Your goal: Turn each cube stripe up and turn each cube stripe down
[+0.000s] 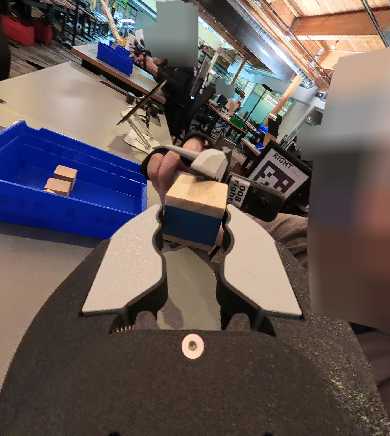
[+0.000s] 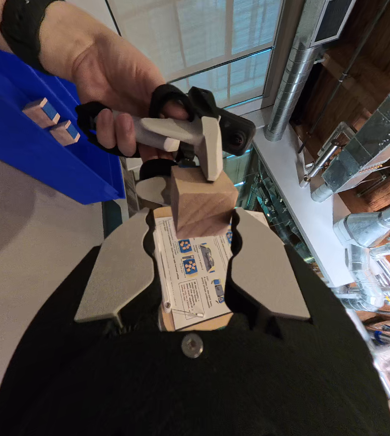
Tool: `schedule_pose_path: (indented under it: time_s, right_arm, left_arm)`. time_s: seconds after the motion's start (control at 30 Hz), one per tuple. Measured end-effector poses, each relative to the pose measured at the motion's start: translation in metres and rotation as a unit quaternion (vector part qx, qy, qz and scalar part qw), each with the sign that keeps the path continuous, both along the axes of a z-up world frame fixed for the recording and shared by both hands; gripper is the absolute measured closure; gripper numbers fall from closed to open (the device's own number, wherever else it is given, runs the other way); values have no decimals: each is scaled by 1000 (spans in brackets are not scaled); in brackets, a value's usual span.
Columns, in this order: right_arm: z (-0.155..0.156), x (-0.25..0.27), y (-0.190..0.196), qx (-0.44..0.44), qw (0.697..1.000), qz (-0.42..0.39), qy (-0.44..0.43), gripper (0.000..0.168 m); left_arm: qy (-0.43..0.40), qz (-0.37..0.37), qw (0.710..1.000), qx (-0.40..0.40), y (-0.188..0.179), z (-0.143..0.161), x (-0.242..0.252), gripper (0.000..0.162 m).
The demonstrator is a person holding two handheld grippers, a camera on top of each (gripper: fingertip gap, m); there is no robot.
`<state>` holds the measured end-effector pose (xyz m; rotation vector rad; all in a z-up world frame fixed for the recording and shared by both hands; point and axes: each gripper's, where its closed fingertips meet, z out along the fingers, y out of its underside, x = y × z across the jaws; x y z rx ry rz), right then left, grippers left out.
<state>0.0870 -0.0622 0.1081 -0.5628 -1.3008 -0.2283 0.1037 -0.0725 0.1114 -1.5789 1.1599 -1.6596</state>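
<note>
My left gripper is shut on a wooden cube, held in the air with its blue stripe facing the camera. The right gripper reaches in from beyond, one finger lying on the cube's top face. In the right wrist view, my right gripper stands open around the lower part of the same cube. Its right fingertip is at the cube's edge and its left fingertip is apart from it. Two more cubes lie in the blue bin, their blue stripes on a side face.
The blue bin sits on the grey table to the left. A printed sheet on a clipboard lies below the right gripper. A tablet stand is farther back. A person's hand holds the left gripper.
</note>
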Motion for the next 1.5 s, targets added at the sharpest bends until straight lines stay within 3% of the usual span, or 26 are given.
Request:
schedule_pose_path:
  time_s: [0.1,0.23,0.3,0.4,0.43,0.5,0.67,0.77,1.0,1.23,1.3,1.37,1.5]
  right_arm:
    - [2,1,-2,3,1000,-1,5,122]
    - [-6,0,0,-59,998,4,-21,124]
    - [-7,6,3,-112,993,2,-40,124]
    - [-13,60,36,-258,957,-111,-79,123]
    - [-25,91,46,-339,923,-157,-92,123]
    - [-64,160,56,-491,827,-249,-113,124]
    - [-178,299,68,-664,578,-443,-171,123]
    - [-214,318,80,-688,517,-474,-188,123]
    - [-244,337,87,-668,460,-530,-247,123]
    - [-249,330,87,-692,462,-506,-227,122]
    - [-246,331,88,-687,468,-508,-224,118]
    - [-240,329,89,-683,479,-508,-217,118]
    - [-217,324,96,-655,528,-504,-195,118]
  left_arm:
    - [10,-7,1000,16,-2,-6,0,115]
    - [23,-1,999,32,1,-12,-3,116]
    - [29,24,999,39,10,-12,-5,108]
    - [57,86,991,81,30,-15,-16,104]
    - [69,102,988,92,34,-16,-22,105]
    - [93,120,982,109,37,-16,-31,107]
    - [125,132,972,148,32,-14,-44,112]
    - [155,157,960,170,37,-17,-55,113]
    - [151,217,945,194,47,0,-89,116]
    - [112,303,920,223,57,30,-143,114]
    - [99,317,915,229,55,36,-157,103]
    - [103,339,905,238,56,36,-171,103]
    - [201,440,843,234,82,14,-219,103]
